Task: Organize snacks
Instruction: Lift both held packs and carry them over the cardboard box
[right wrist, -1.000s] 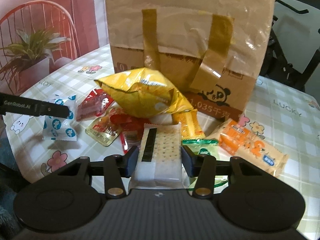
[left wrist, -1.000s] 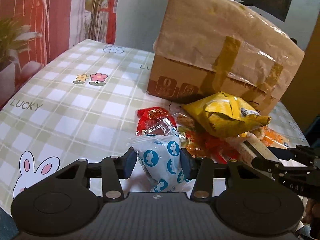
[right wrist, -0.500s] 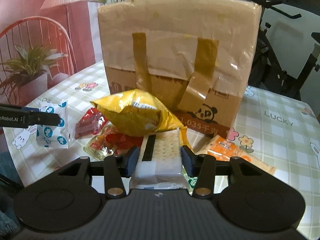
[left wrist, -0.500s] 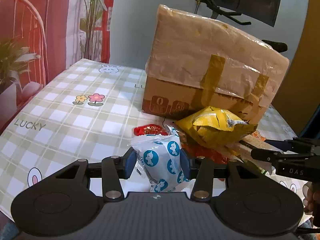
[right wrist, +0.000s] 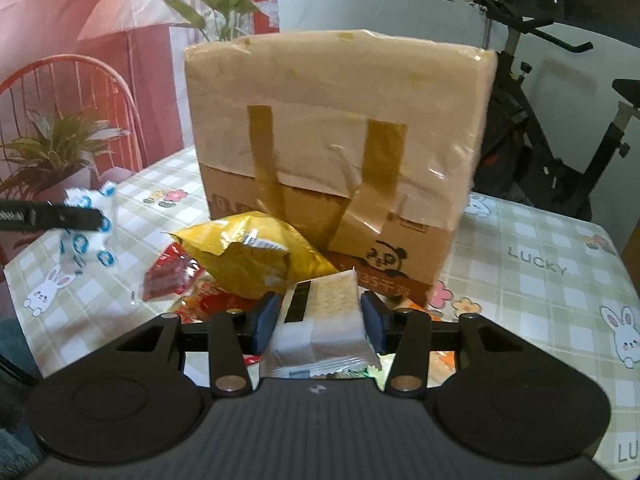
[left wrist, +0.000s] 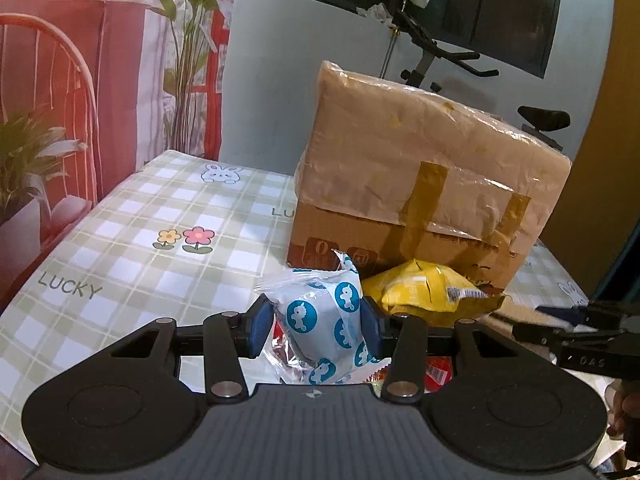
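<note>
My left gripper [left wrist: 312, 326] is shut on a white snack packet with blue round prints [left wrist: 326, 320] and holds it raised above the table; the packet also shows at the left of the right wrist view [right wrist: 86, 226]. My right gripper [right wrist: 318, 320] is shut on a white cracker packet [right wrist: 324, 320] and holds it above the snack pile. A yellow chip bag [right wrist: 252, 258] lies against the front of a taped cardboard box [right wrist: 340, 140]. Red packets [right wrist: 168, 280] lie left of the chip bag. The box's top is out of sight.
The table has a green checked cloth [left wrist: 132, 248] with flowers and rabbits. The box [left wrist: 420, 184] stands at the back centre. An exercise bike [right wrist: 560, 128] stands behind the table on the right. A potted plant [right wrist: 52, 152] is off the left edge.
Both grippers have risen and pulled back with their packets. The box and the snack pile now sit lower and smaller in both views.
</note>
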